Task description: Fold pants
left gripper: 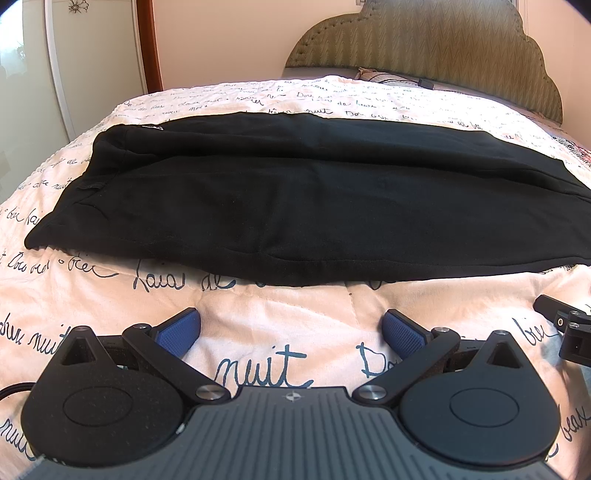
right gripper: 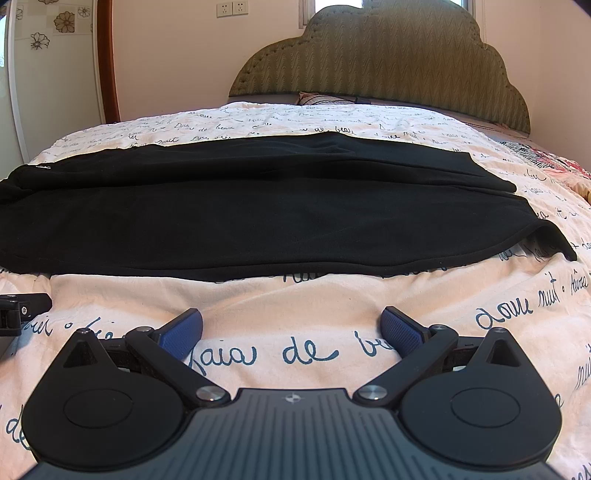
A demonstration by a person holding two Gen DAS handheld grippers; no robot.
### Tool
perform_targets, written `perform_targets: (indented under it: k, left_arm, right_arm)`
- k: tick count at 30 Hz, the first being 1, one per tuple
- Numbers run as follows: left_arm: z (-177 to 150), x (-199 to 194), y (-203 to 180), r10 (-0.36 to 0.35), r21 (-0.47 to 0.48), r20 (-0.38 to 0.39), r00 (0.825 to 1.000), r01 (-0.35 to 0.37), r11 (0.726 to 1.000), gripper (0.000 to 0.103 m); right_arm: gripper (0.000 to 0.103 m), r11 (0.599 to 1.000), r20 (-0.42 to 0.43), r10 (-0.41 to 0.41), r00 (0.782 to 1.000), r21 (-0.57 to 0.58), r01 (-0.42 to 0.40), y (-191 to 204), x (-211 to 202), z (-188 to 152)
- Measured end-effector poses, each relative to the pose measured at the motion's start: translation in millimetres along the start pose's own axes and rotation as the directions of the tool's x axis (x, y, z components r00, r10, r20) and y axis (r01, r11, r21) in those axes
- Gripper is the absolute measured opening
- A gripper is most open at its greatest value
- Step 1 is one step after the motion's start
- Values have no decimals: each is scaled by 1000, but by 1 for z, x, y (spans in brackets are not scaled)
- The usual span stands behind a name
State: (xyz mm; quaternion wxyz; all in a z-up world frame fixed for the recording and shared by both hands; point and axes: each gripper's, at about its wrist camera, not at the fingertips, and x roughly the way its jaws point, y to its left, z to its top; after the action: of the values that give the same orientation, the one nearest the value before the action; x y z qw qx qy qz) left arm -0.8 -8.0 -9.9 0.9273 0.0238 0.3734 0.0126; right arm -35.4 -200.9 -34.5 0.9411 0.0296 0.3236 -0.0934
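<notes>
1. The black pants [left gripper: 295, 206] lie flat on the bed, already doubled leg over leg, their long axis running left to right across both views.
2. The wider waist end points left, where a small white label [left gripper: 153, 127] shows at the far corner; the leg ends point right, and the near hem corner [right gripper: 554, 240] lifts slightly off the quilt.
3. The fabric is matte and soft-looking, with a lengthwise crease [right gripper: 295, 179] along the middle.
4. The quilt [left gripper: 295, 321] beneath is pale pink, stitched, and printed with dark blue cursive script.
5. The left gripper [left gripper: 291, 326] hovers over bare quilt just short of the near edge of the pants, its blue textured pads [left gripper: 402, 330] spread wide apart and holding nothing.
6. The right gripper [right gripper: 291, 326] sits likewise, spread wide and empty, just beside the left one.
7. Behind stands a scalloped olive headboard [right gripper: 380, 62] with a zigzag weave, a cream wall with sockets [right gripper: 231, 9], and a flower-patterned panel [right gripper: 55, 26] at the left.
</notes>
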Motion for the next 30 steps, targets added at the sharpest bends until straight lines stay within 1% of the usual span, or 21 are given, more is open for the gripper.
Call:
perform_targets:
  k: [7,10,12,14,17,19,21,23,24,26,28,30]
  left_arm:
    - [1,0,1,-2,0,-5,1000,2,1000,103]
    - [2,-1,1,-4,2,-10,1000,4,1000,103]
    - [4,-2,2,-7,7,-16,1000,7,1000,103]
    - [6,-3,4,-15,5,-23,1000,15,1000,103]
    - [11,-7,10,-41,1,-38,998,41,999,103]
    - [16,-8,16,-55,-6,-50,997,55,998,103]
    - [23,-11,27,-78,-13,-59,995,78,997,103]
    - [35,-19,41,-87,-3,-23,996,87,996,103]
    - [42,-24,50,-77,11,15,997,77,997,103]
    - [62,-33,71,-38,42,96,995,34,999,103]
    - [86,-35,99,8,40,182,983,-15,999,103]
    - [112,-25,128,44,23,231,972,-50,998,103]
  right_arm:
    - [103,1000,-14,8,1000,0,-8,-2,0,4]
    - [103,1000,-41,26,999,-2,-26,-4,-3,11]
    - [103,999,-50,51,997,-6,-52,-6,-5,18]
    - [103,996,-30,84,996,-6,-84,-8,-12,25]
    - [103,993,44,111,993,-33,-109,-9,-24,37]
    - [103,992,83,114,990,-68,-108,-7,-28,47]
    - [103,991,104,108,989,-96,-98,-8,-27,57]
    - [103,988,111,104,988,-128,-89,-8,-22,67]
    - [103,985,116,100,988,-149,-82,-7,-20,72]
    - [103,981,126,92,988,-179,-68,-7,-14,81]
    - [103,977,139,98,985,-202,-69,-8,-10,92]
    - [103,974,163,106,981,-216,-69,-10,-7,103]
